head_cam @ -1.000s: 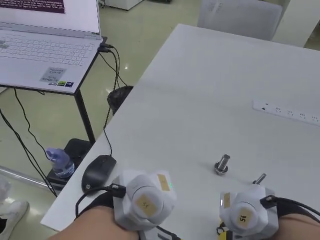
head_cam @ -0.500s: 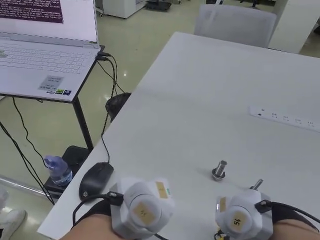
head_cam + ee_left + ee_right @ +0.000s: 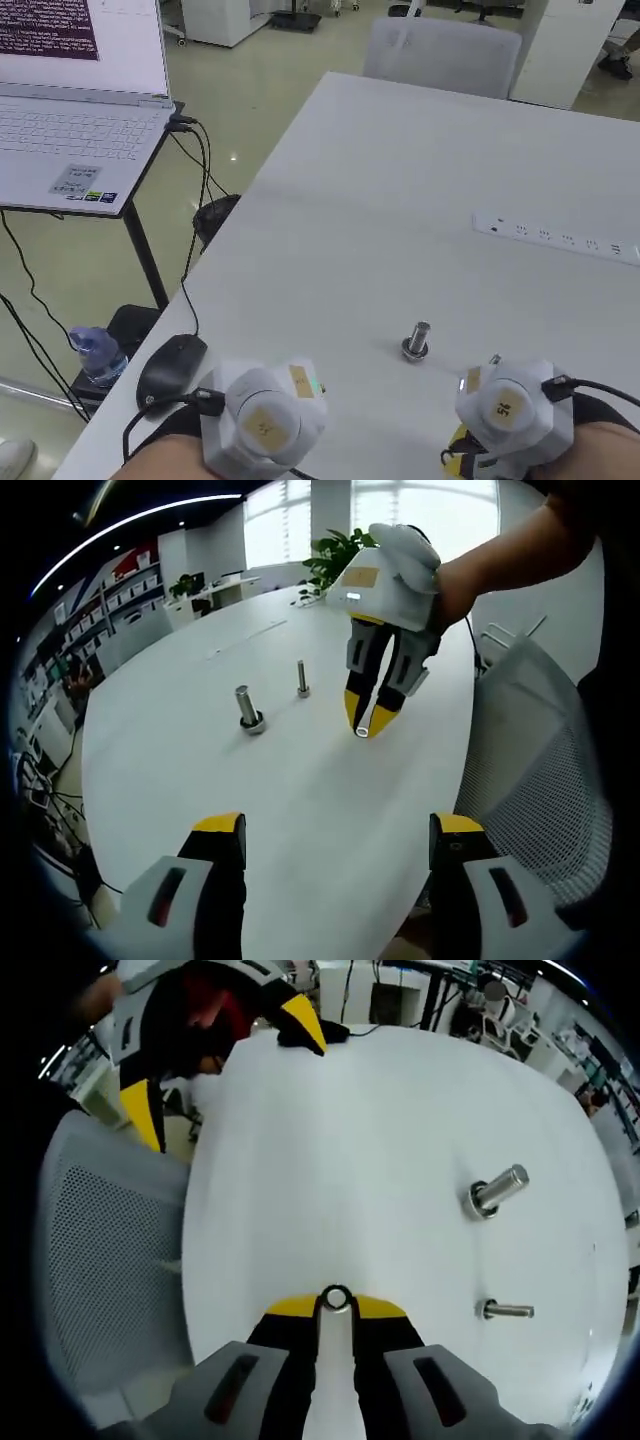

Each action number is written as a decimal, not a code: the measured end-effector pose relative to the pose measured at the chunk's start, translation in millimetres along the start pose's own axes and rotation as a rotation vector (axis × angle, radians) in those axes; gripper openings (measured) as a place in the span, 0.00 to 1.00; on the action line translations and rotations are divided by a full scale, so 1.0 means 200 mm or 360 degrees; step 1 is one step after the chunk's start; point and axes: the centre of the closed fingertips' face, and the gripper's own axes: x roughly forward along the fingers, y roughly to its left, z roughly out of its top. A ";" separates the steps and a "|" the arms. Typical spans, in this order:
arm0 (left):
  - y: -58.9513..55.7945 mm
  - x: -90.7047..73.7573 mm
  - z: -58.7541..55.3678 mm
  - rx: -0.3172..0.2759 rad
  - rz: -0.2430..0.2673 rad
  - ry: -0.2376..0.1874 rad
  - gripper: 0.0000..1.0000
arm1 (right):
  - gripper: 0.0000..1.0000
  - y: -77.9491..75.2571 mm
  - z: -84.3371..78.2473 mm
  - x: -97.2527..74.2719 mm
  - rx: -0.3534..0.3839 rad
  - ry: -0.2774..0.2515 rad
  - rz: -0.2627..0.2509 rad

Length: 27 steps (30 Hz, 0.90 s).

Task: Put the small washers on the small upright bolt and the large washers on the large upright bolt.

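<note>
The right gripper (image 3: 337, 1307) is shut tight on a washer (image 3: 337, 1297), pinched at its tips over the white worktop (image 3: 350, 1160). Beyond it, the large bolt (image 3: 495, 1192) and the small bolt (image 3: 505, 1310) stand upright, near each other but apart. The left gripper (image 3: 337, 825) is wide open and holds nothing, near the worktop's edge.

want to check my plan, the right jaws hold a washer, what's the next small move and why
Probably carry the right gripper toward the thin bolt: its jaws are shut on a washer that looks small, held over the table, apart from that bolt and the thick bolt.
</note>
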 end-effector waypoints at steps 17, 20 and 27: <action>0.00 0.00 -0.01 -0.0025 0.0020 0.0019 0.75 | 0.13 -0.19 -0.20 -0.19 0.0065 0.0043 -0.0049; 0.01 -0.01 0.00 -0.0033 0.0027 0.0014 0.74 | 0.13 -0.23 -0.23 -0.22 0.0059 0.0062 -0.0064; 0.02 -0.02 -0.02 -0.0043 0.0038 0.0027 0.74 | 0.13 -0.34 -0.21 -0.27 0.0058 0.0071 -0.0091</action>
